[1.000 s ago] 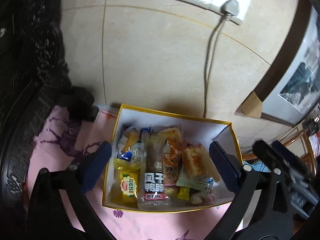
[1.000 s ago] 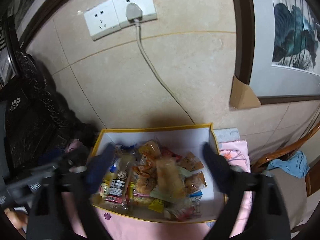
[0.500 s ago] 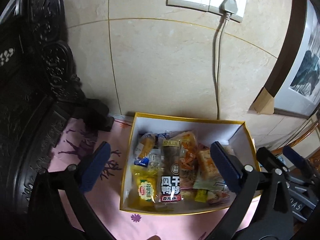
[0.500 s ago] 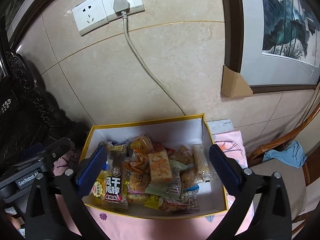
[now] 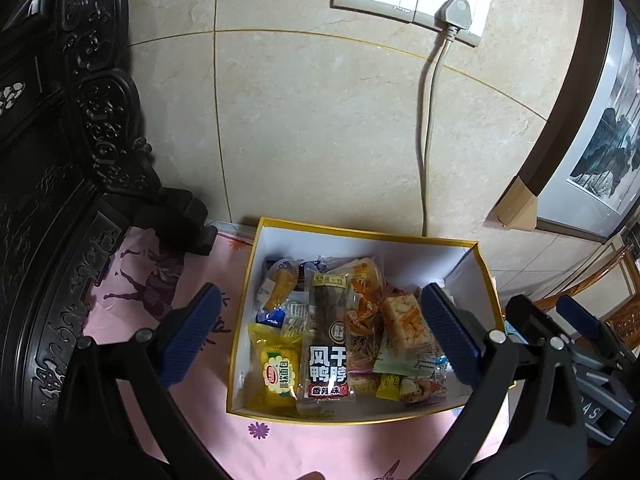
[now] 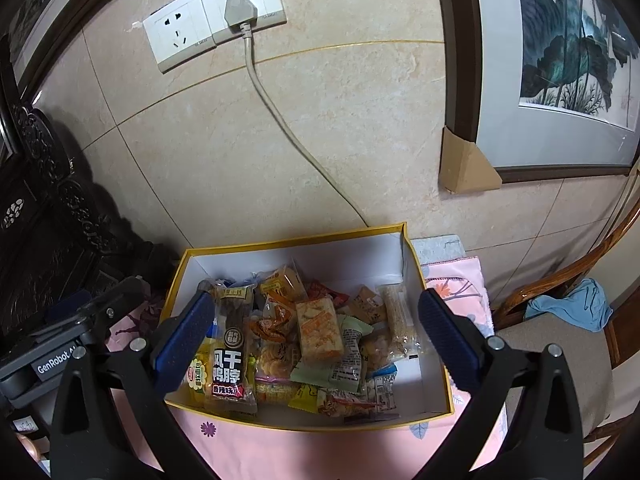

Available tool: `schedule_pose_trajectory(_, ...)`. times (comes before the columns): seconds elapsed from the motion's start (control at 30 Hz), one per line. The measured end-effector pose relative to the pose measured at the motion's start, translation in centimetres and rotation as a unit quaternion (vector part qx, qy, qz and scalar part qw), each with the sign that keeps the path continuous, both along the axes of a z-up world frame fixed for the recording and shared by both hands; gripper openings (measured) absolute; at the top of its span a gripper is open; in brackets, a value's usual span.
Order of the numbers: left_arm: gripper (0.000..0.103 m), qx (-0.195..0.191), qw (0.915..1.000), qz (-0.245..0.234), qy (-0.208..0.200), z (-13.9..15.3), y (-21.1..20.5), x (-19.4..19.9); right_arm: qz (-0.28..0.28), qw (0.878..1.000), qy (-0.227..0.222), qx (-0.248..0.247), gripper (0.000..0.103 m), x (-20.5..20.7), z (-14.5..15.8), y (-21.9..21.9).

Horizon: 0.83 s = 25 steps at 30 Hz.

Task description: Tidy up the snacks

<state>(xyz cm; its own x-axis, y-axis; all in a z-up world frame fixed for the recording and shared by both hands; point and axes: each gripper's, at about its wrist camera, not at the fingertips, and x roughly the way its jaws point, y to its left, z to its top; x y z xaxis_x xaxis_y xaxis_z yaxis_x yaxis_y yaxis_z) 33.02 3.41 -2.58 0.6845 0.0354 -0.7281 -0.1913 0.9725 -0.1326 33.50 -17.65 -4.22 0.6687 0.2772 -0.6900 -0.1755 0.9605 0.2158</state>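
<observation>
A white box with a yellow rim point(image 5: 362, 236) point(image 6: 296, 238) stands on a pink cloth against the wall. It holds several packaged snacks: a dark duck-neck pack point(image 5: 328, 344) point(image 6: 230, 344), a yellow pack point(image 5: 278, 372), an orange-white biscuit pack point(image 5: 406, 326) point(image 6: 320, 328). My left gripper point(image 5: 318, 336) is open and empty, held above the box's front left. My right gripper point(image 6: 316, 338) is open and empty above the box. Each gripper's body shows at the edge of the other's view.
The pink cloth point(image 5: 160, 280) point(image 6: 280, 452) covers the table. A carved dark wood piece point(image 5: 60, 184) stands at the left. A socket with a plugged cable point(image 6: 240, 12) and a framed picture point(image 6: 560, 60) are on the tiled wall. A wooden chair with blue cloth point(image 6: 572, 308) is at right.
Both grippers have pulled back and up from the box, so it sits lower and farther in view. The snacks have not moved. Both jaws stay open.
</observation>
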Motion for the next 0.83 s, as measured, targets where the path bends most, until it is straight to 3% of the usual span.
schedule_pose_trajectory(0.4,0.101,0.015,0.9997,0.015,-0.016,0.11,0.04,-0.53,0.003,1.0,0.001,-0.004,0.102,-0.15,-0.24,0.3)
schedule_pose_trajectory(0.83,0.101,0.024,0.9996,0.014,-0.003,0.09,0.01,-0.41,0.004,1.0,0.0,-0.002,0.102,-0.43,-0.3,0.4)
